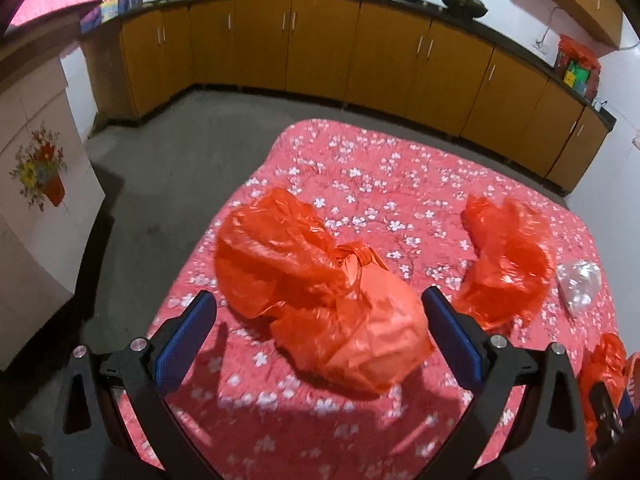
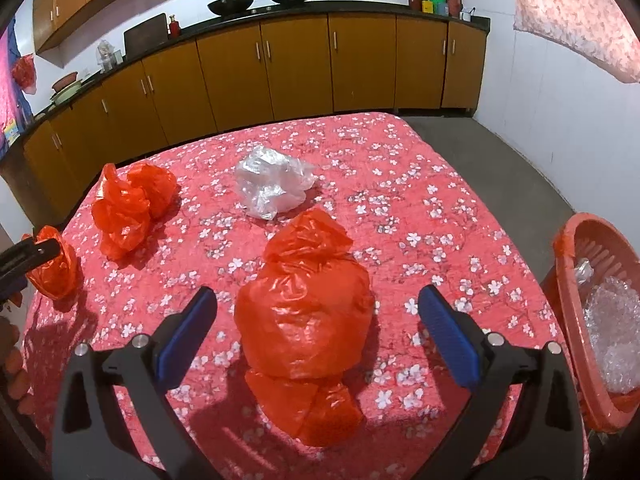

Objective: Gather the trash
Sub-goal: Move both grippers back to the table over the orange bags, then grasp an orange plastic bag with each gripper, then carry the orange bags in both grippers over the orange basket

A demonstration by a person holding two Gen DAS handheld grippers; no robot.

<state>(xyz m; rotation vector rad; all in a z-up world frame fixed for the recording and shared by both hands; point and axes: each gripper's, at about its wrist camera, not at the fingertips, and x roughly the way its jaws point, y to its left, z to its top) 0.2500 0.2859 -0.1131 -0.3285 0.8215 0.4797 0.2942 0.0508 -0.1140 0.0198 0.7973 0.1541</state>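
Trash: four crumpled red plastic bags lie on the floral red tabletop [image 2: 440, 184]. Left tongs [image 1: 319, 303] gape wide around one knotted bag [image 1: 320, 296]; right tongs [image 2: 318, 300] gape wide around another [image 2: 304, 312]. A third red bag [image 2: 128, 208] lies at ten o'clock, one clear crumpled plastic bag [image 2: 272, 182] at twelve, one red plastic basket [image 2: 576, 304] at three.

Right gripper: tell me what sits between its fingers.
A tied red bag lies on the tablecloth between the open right gripper fingers, untouched, in the right wrist view.

Left gripper [image 1: 318, 322] black-framed, blue ribbed pads, silver round screws, right gripper [image 2: 318, 320] the same build
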